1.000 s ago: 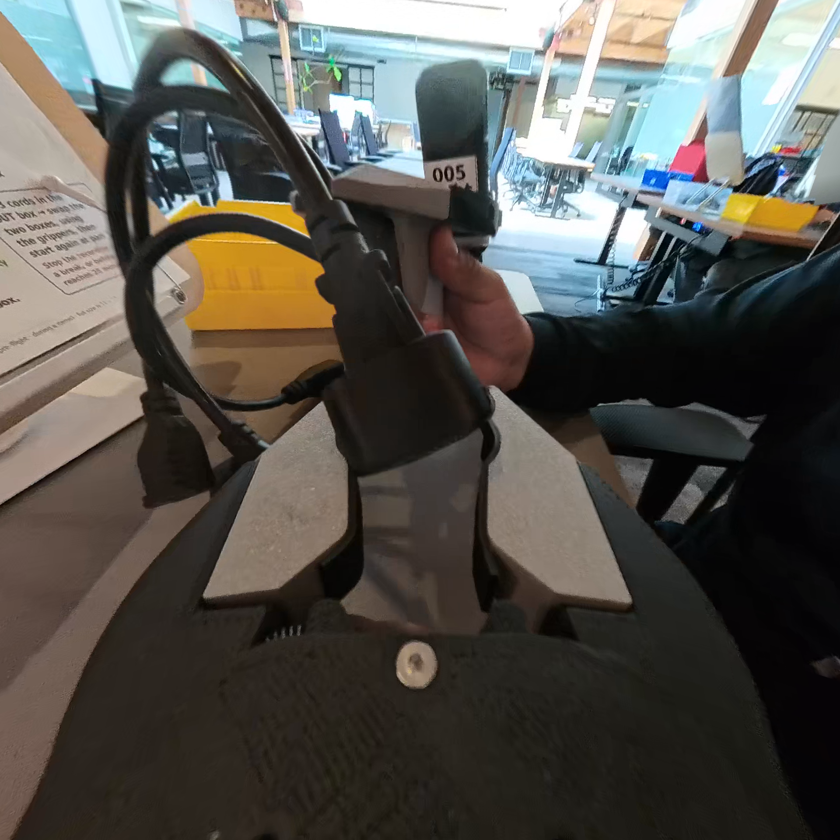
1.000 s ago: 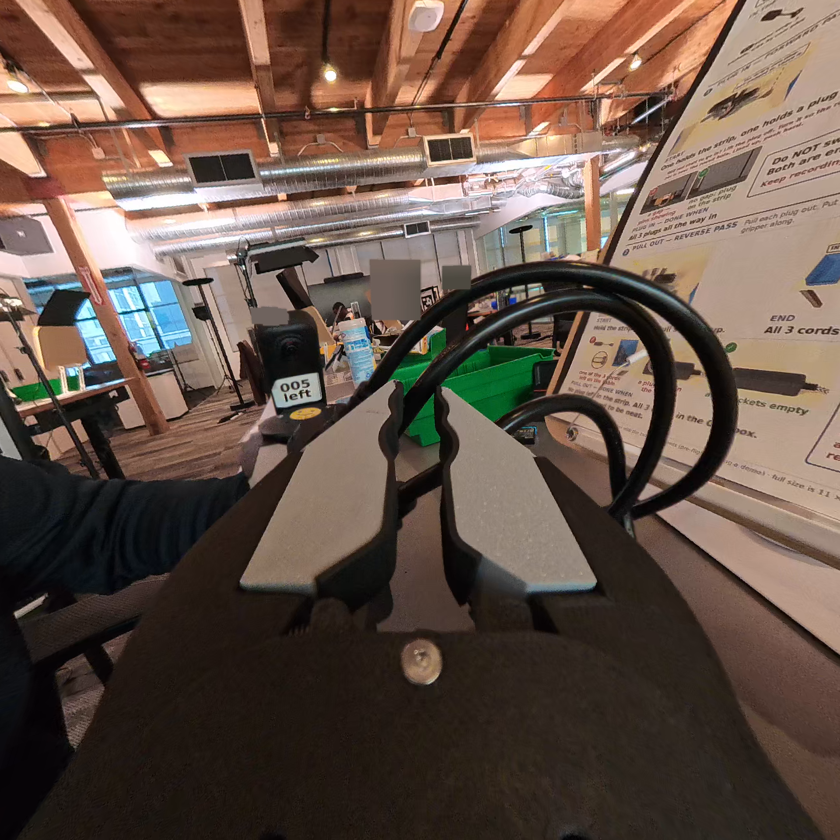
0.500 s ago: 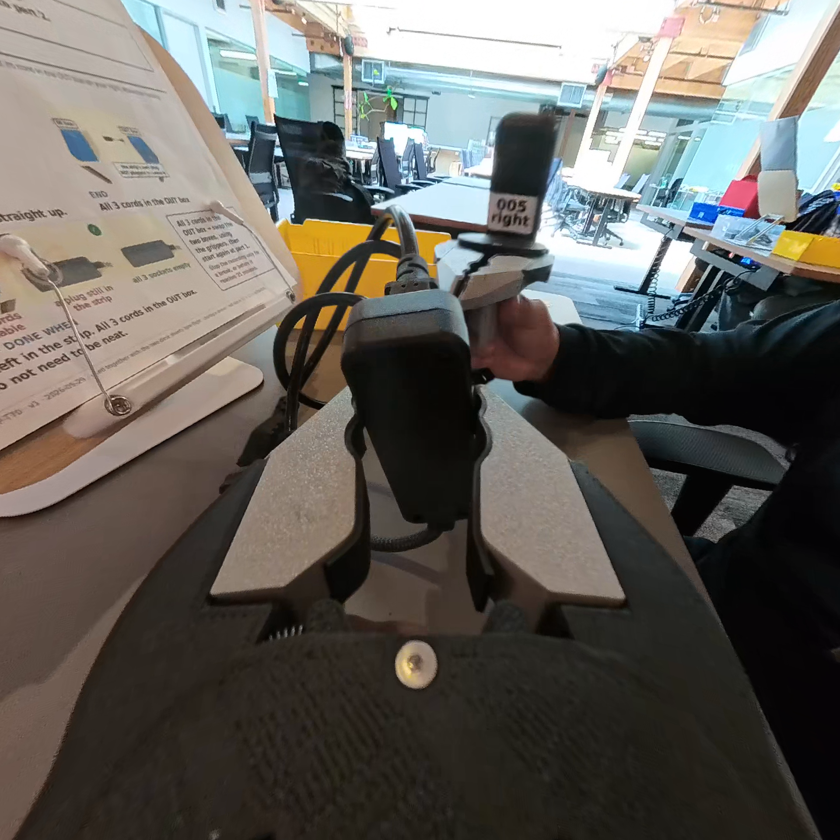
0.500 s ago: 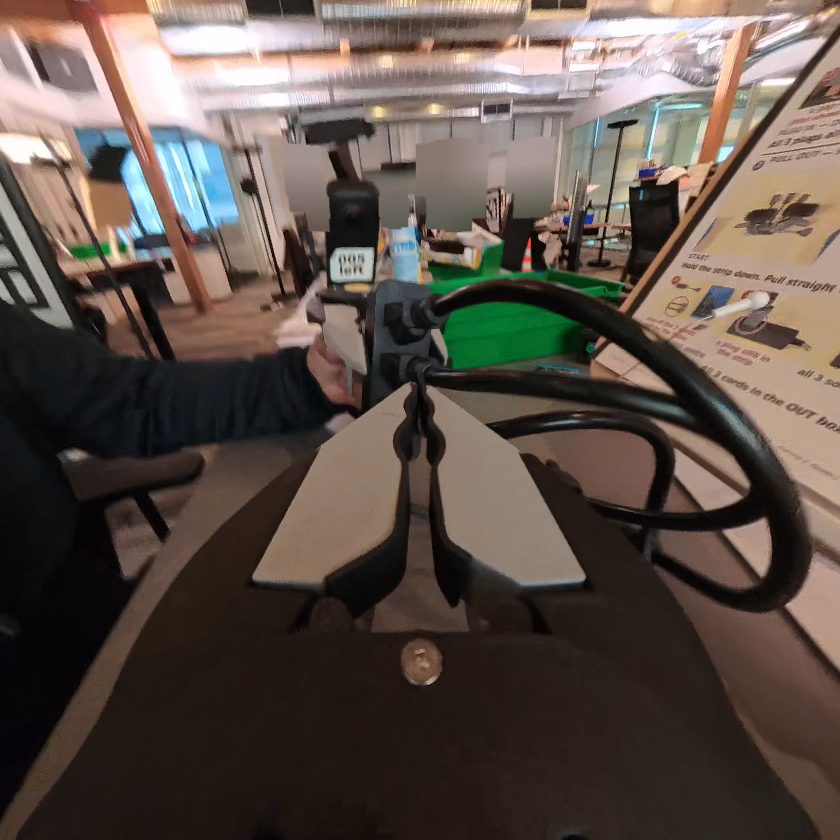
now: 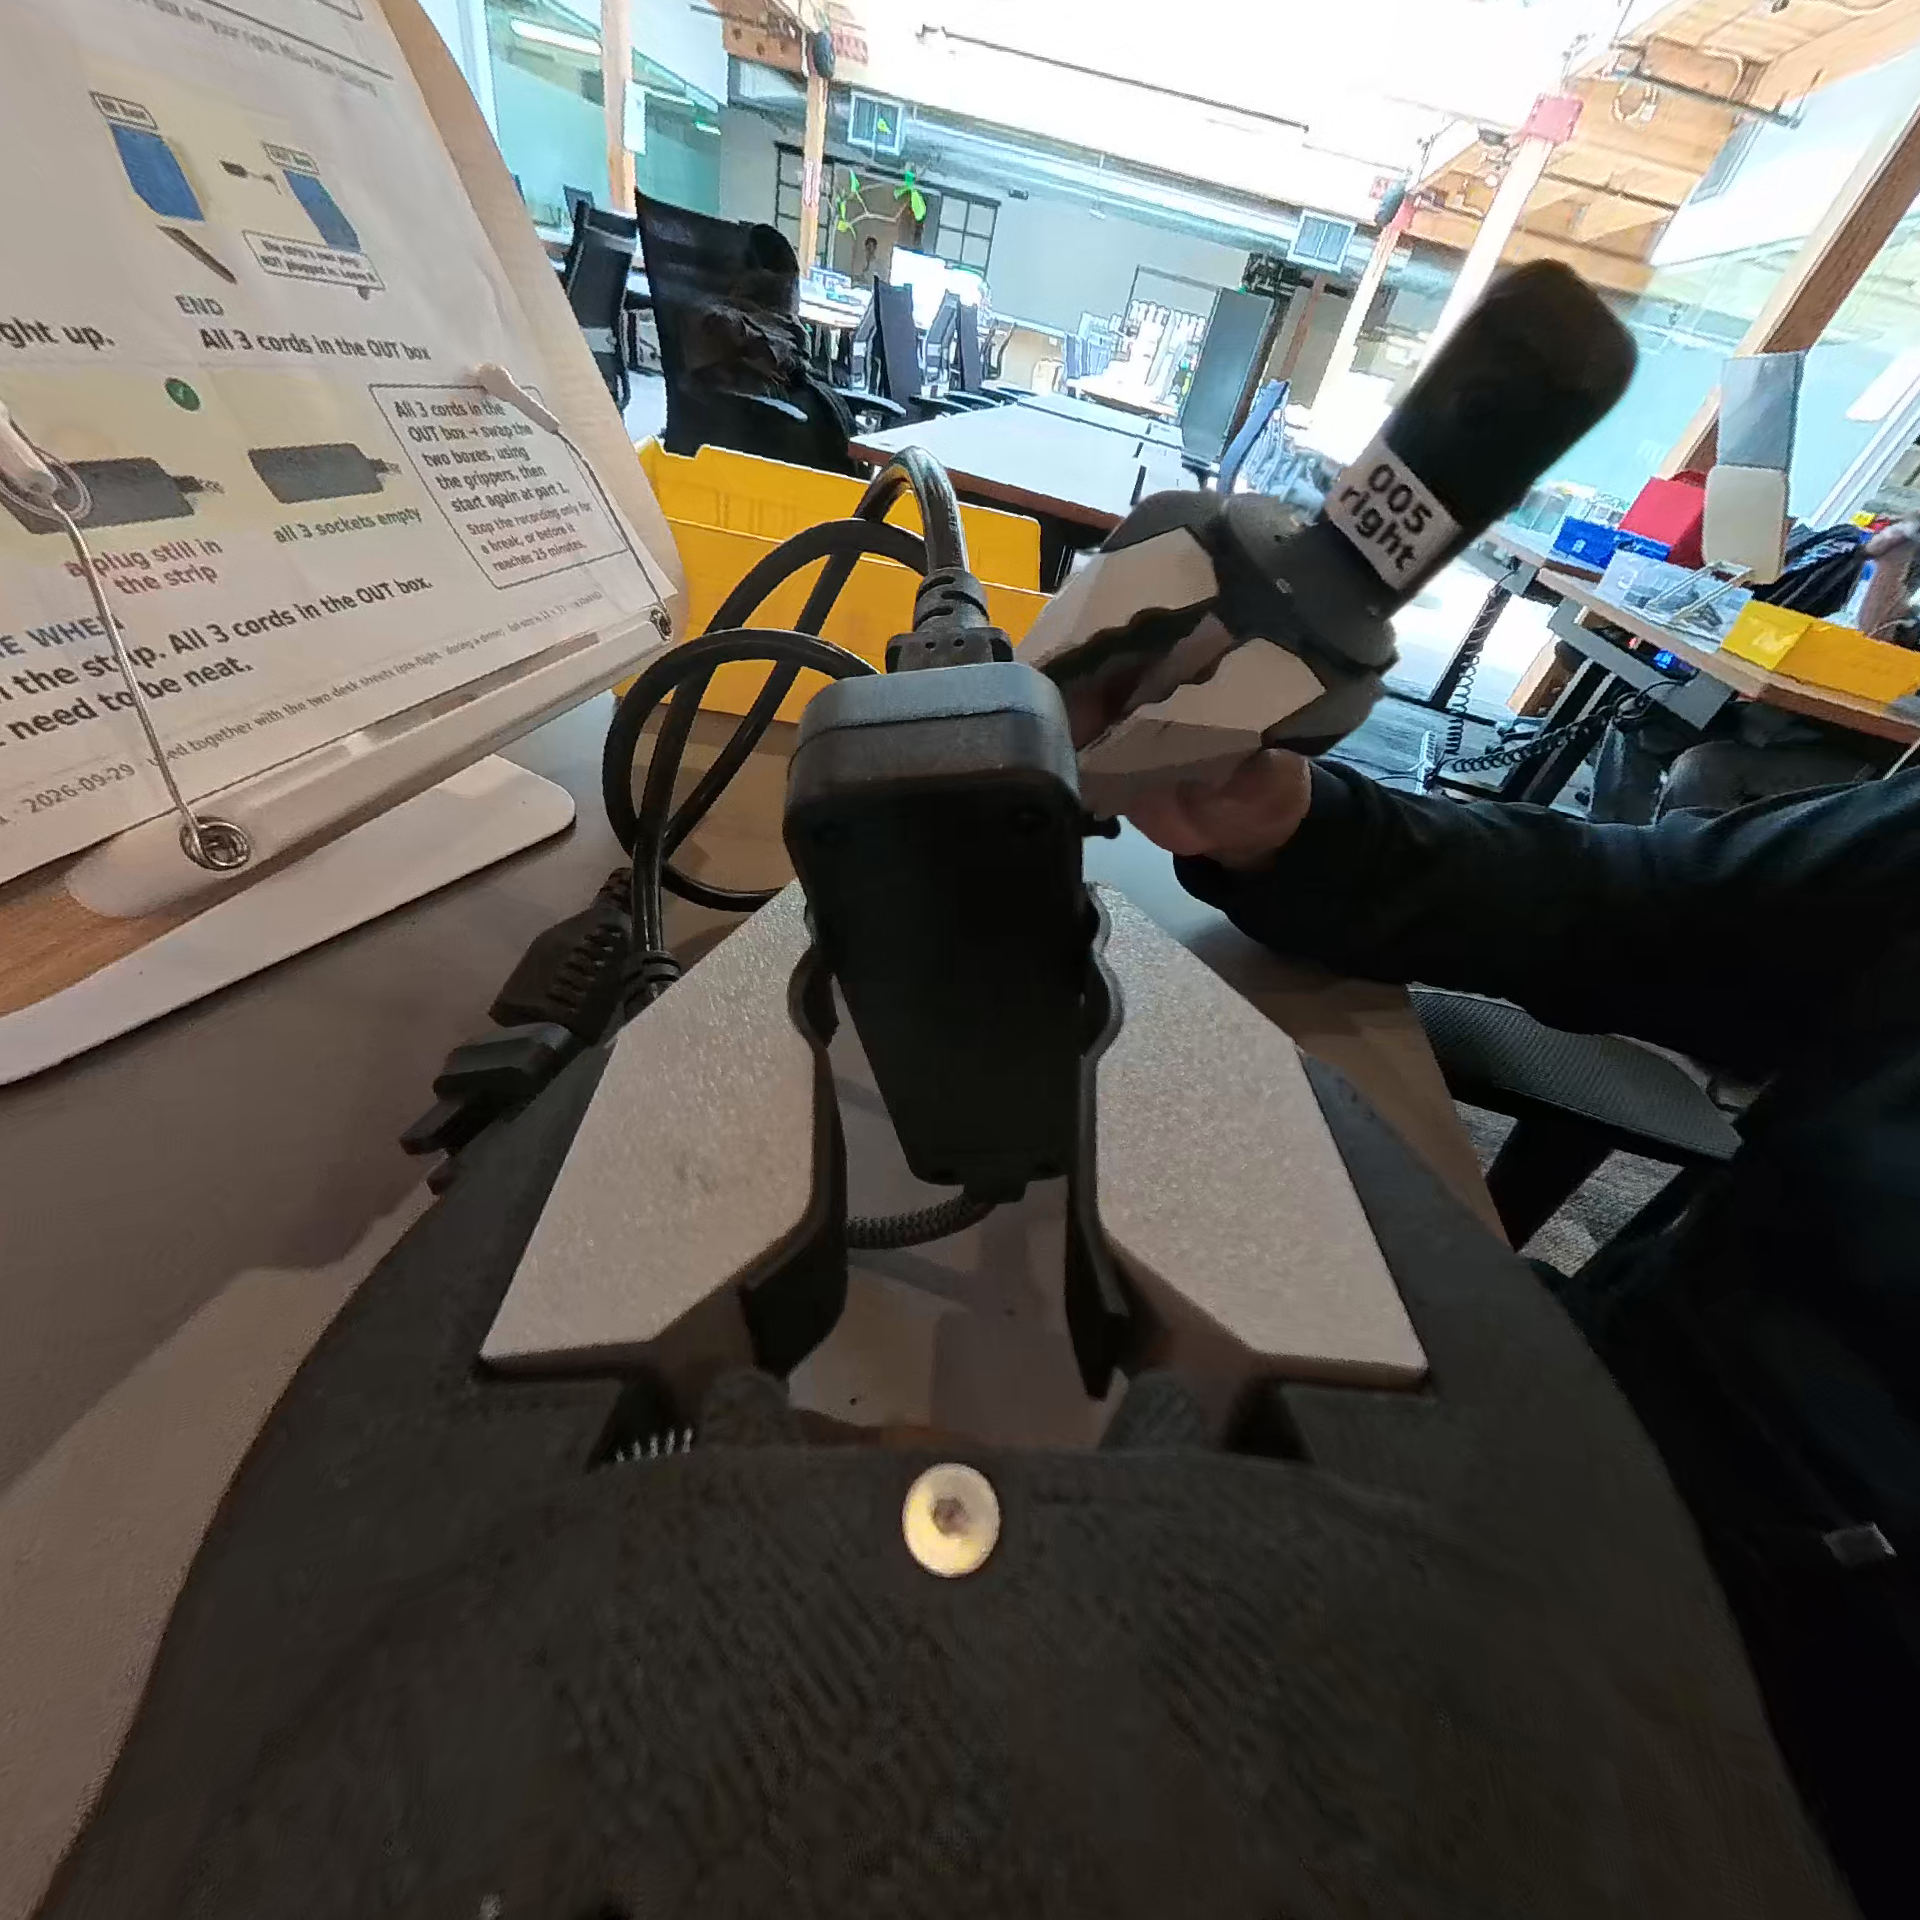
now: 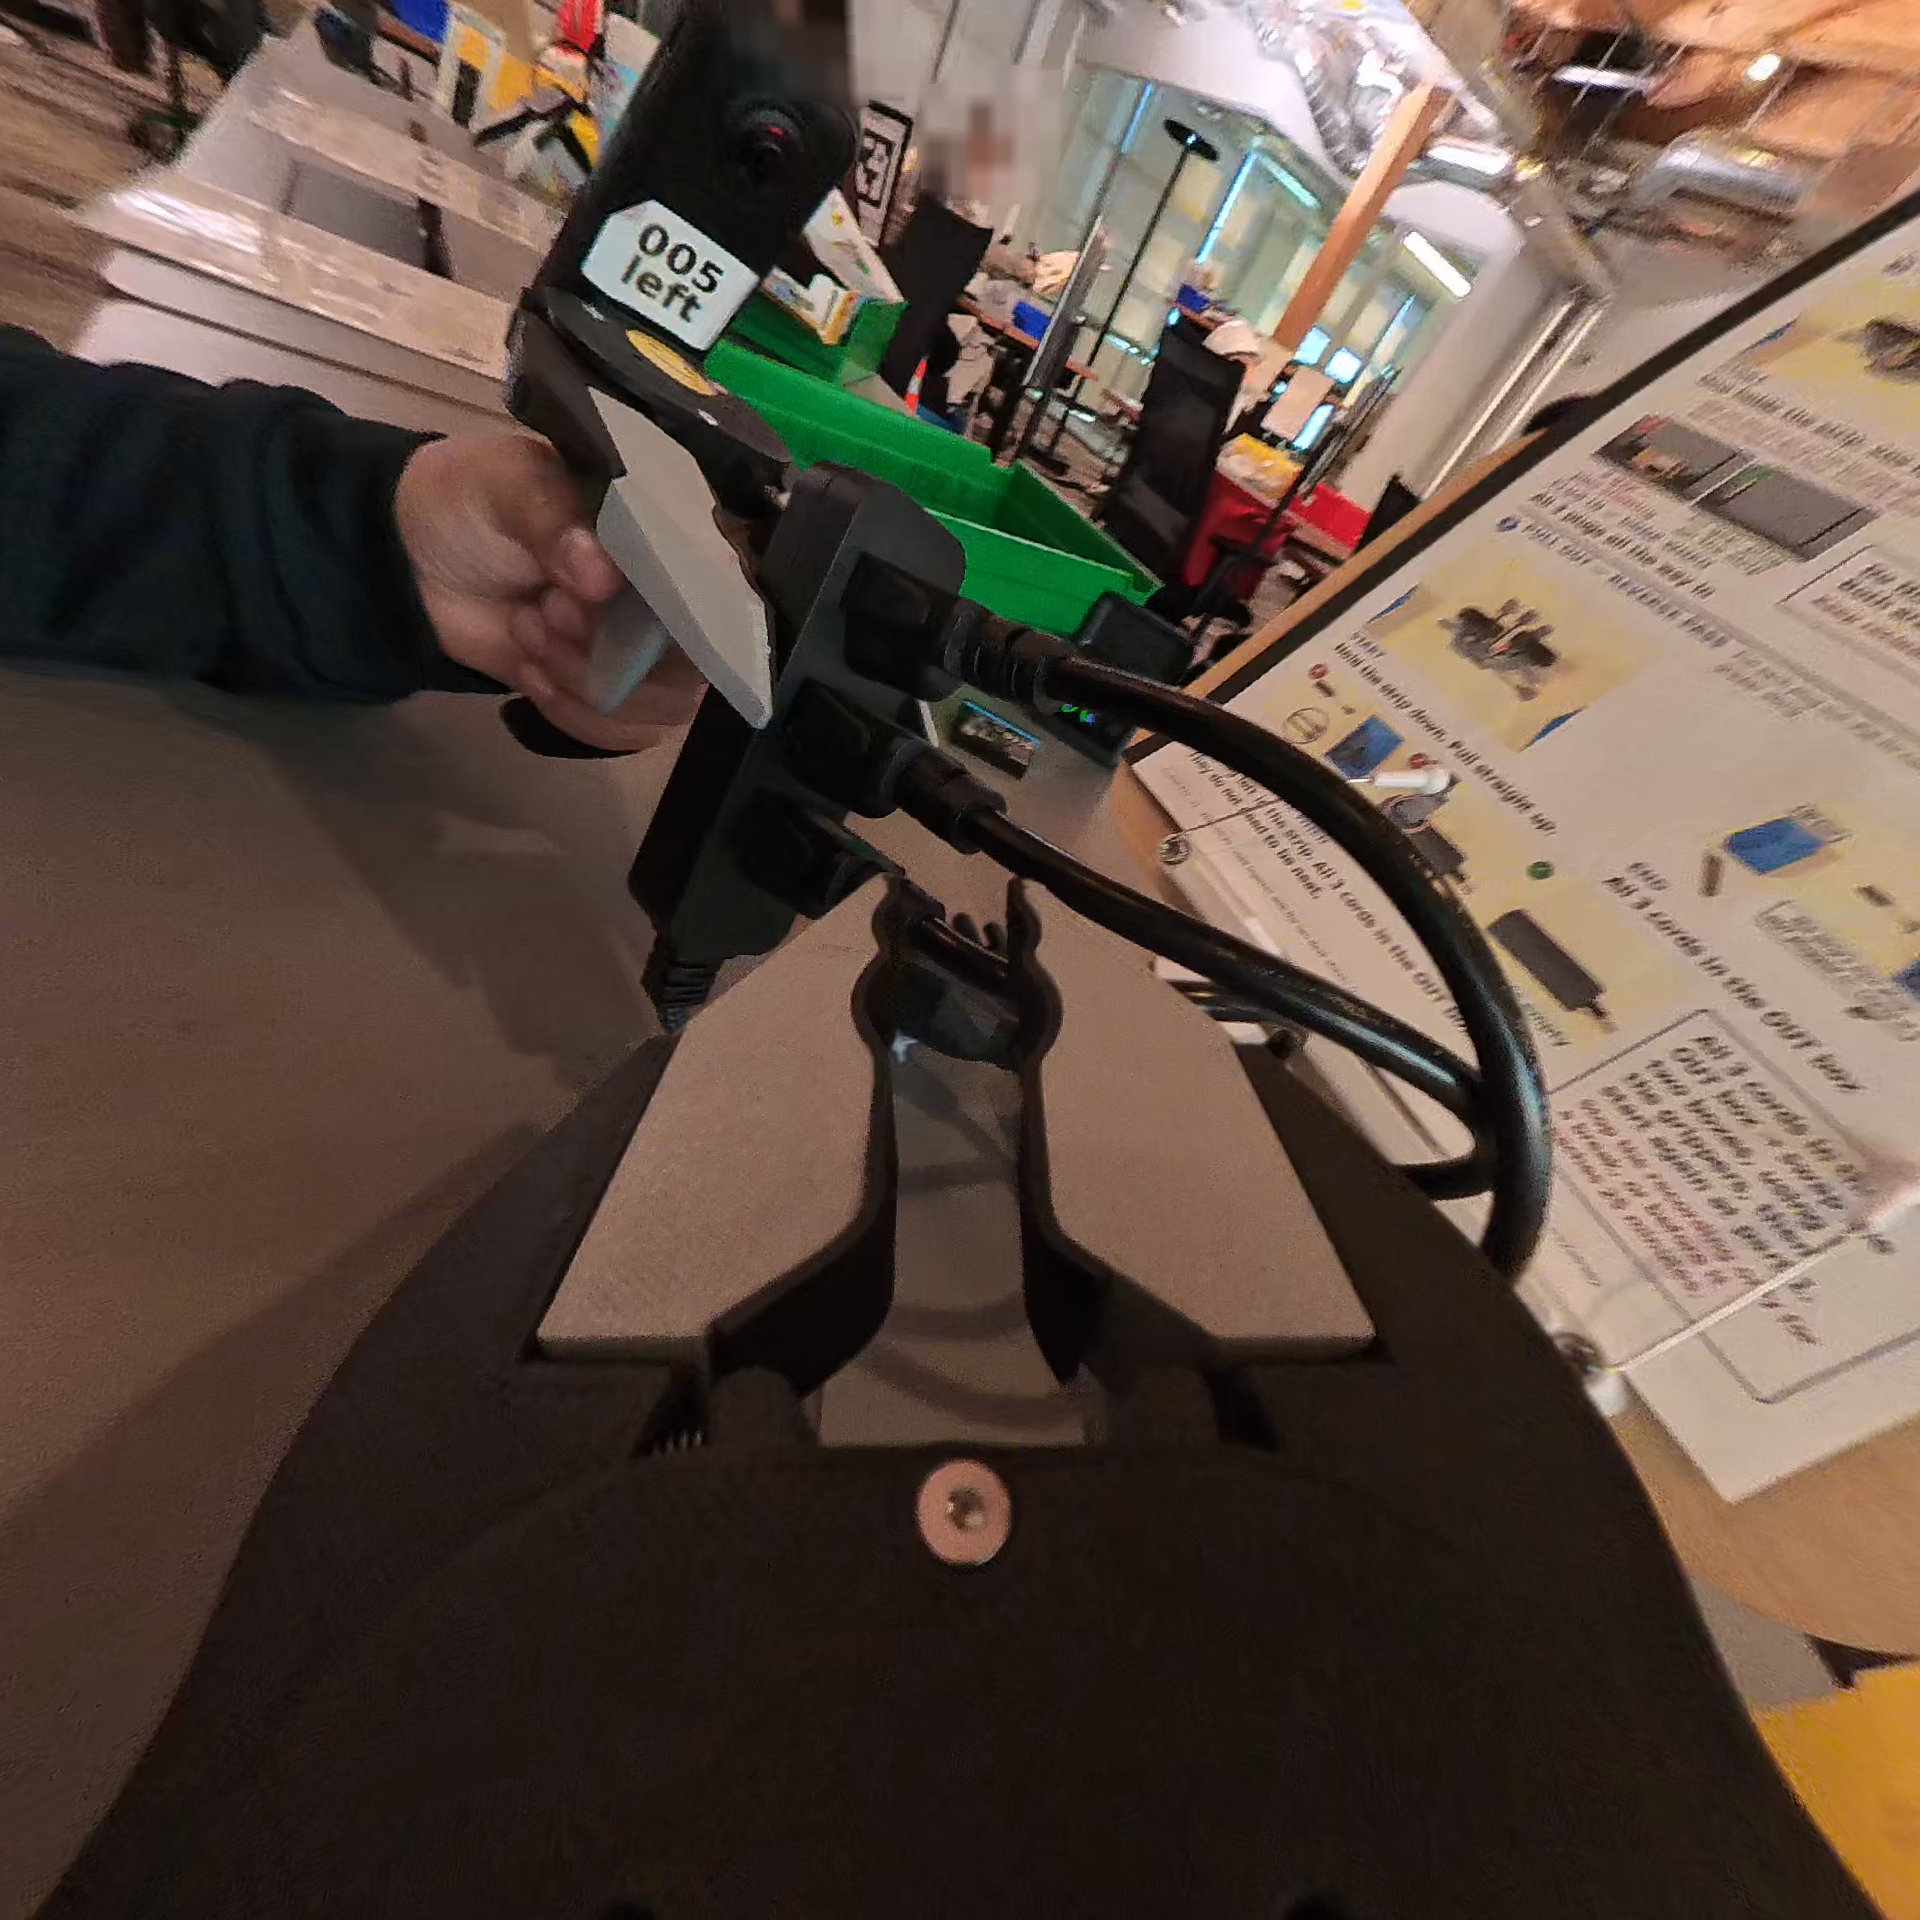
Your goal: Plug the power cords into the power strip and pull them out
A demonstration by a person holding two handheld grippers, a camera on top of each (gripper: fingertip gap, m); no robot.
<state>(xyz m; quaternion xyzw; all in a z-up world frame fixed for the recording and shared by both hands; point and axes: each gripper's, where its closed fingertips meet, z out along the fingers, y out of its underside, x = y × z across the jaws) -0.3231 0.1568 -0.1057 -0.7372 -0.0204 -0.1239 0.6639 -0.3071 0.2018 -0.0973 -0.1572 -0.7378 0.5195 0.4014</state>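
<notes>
My left gripper (image 5: 951,935) is shut on a black power strip (image 5: 935,862) and holds it upright above the table, its back toward the left wrist view. In the right wrist view the strip (image 6: 727,831) shows three black plugs: top (image 6: 904,613), middle (image 6: 862,758) and lowest (image 6: 800,852). Their thick black cords (image 6: 1299,790) loop away to the right. My right gripper (image 6: 956,925) is just below the lowest plug, its jaws slightly apart. A thin black cord crosses between the fingertips without filling the gap. The right gripper also shows in the left wrist view (image 5: 1132,675), beside the strip's top.
A printed instruction board (image 5: 260,416) stands on the table to the left, and it also shows in the right wrist view (image 6: 1662,831). A yellow bin (image 5: 790,520) sits behind the cords and a green bin (image 6: 935,488) behind the strip. Loose cord ends (image 5: 582,977) lie on the table. The tips of one gripper are about 6 cm away from the tips of the other.
The left gripper swung the strip around, keeping its hold. The right gripper's jaws, shut half a second ago, have parted a little, and it has moved down to the lowest plug.
</notes>
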